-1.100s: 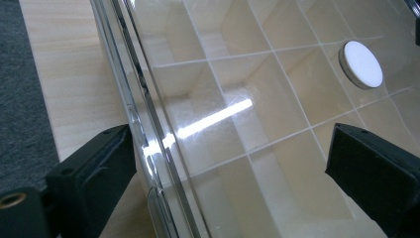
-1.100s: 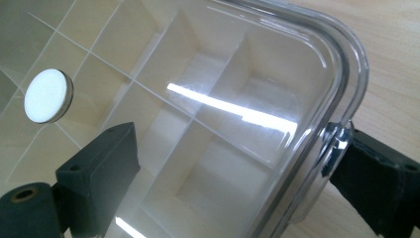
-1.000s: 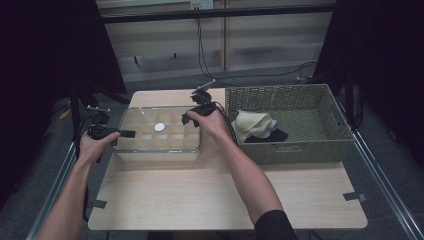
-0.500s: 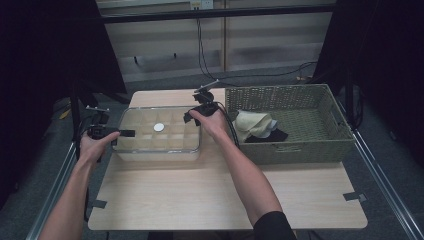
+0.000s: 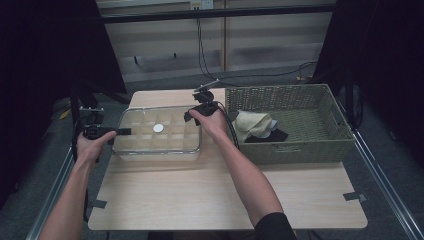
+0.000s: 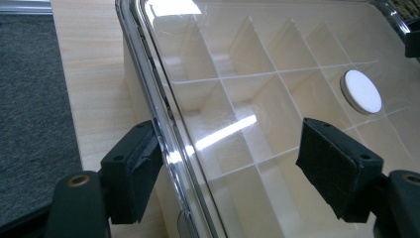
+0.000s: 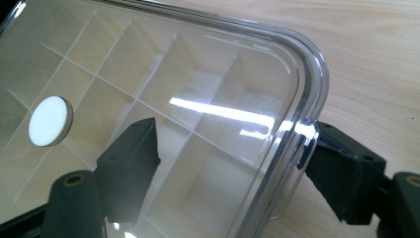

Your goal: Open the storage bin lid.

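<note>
Right, clear lid [image 5: 157, 129] is rigid, light, slick; both claws, left [image 6: 228, 163] and right [image 7: 230, 168], have been closing, straddling opposite rims, not clamped. Grip the rims.

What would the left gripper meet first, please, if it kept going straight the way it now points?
Probably the clear lid of the divided box: its left rim already lies between the left gripper fingers, which have just been closing. Farther along sits the white disc, though depth is unclear.
</note>
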The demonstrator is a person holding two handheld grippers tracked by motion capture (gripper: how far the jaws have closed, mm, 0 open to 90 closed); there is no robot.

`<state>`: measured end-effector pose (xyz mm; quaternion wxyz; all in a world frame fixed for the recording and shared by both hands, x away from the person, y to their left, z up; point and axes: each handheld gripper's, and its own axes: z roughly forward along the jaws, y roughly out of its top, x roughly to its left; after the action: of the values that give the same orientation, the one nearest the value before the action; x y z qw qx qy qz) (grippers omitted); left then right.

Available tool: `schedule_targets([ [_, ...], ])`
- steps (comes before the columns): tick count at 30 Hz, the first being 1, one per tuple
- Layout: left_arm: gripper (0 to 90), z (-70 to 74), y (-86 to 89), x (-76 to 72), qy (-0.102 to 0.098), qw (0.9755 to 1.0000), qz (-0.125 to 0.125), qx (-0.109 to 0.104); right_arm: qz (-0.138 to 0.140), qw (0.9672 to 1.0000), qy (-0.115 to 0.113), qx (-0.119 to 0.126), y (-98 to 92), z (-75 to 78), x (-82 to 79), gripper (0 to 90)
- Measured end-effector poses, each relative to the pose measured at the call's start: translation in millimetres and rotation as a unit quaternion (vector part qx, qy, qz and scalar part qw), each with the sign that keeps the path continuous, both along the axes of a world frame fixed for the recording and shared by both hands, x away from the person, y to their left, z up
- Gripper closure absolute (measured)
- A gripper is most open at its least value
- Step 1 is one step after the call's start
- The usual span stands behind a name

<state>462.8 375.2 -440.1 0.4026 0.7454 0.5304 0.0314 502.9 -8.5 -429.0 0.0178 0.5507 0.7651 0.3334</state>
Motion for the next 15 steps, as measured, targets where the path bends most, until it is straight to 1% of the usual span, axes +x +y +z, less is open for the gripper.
schedule_targets([
  [1, 25.4, -0.1, -0.2, -0.5, 0.001, 1.0000, 0.003, -0.003, -0.001, 1.0000, 0.000, 0.000, 0.3, 0.4, -0.4, 23.2],
  [2, 25.4, -0.1, 0.6, -0.4, 0.001, 1.0000, 0.001, -0.002, -0.001, 1.0000, -0.001, -0.001, 0.5, 1.0, -0.8, 23.2],
  [3, 25.4, -0.3, 0.1, -0.8, 0.002, 0.9999, 0.006, -0.008, -0.004, 1.0000, 0.000, -0.002, 1.0, 2.1, -1.5, 23.1],
  [6, 25.2, -0.6, 1.0, -0.9, 0.002, 0.9999, 0.005, -0.010, 0.000, 1.0000, -0.007, -0.002, 0.7, 4.8, -2.7, 23.4],
  [8, 24.9, 0.2, 0.9, -1.3, -0.001, 1.0000, 0.005, -0.007, 0.000, 0.9999, -0.010, 0.001, 0.4, 6.2, -3.4, 23.8],
  [9, 24.7, 1.4, 1.0, -1.9, -0.007, 1.0000, 0.005, 0.001, -0.001, 0.9999, -0.013, 0.002, 0.2, 6.6, -3.7, 23.9],
  [10, 25.0, 1.4, 1.0, -1.9, -0.007, 1.0000, 0.005, 0.001, -0.001, 0.9999, -0.013, 0.002, 0.2, 6.6, -3.7, 23.9],
  [11, 24.8, 4.1, -1.0, -2.8, -0.011, 0.9999, 0.006, 0.008, -0.005, 0.9998, -0.016, 0.004, 0.7, 8.3, -4.8, 24.3],
  [12, 24.6, 5.4, -0.9, -3.3, -0.012, 0.9999, 0.004, 0.008, -0.003, 0.9998, -0.019, 0.003, 0.6, 8.9, -5.1, 25.7],
  [13, 24.5, 6.3, -0.7, -4.1, -0.014, 0.9999, 0.007, 0.004, -0.003, 0.9998, -0.017, 0.007, 1.0, 9.5, -5.2, 27.6],
  [14, 25.3, 6.3, -0.7, -4.1, -0.014, 0.9999, 0.007, 0.004, -0.003, 0.9998, -0.017, 0.007, 1.0, 9.5, -5.2, 27.6],
  [15, 25.9, 6.9, 1.1, -4.6, -0.015, 0.9999, 0.003, 0.004, -0.001, 0.9997, -0.022, 0.013, 1.1, 10.3, -5.7, 28.2],
])
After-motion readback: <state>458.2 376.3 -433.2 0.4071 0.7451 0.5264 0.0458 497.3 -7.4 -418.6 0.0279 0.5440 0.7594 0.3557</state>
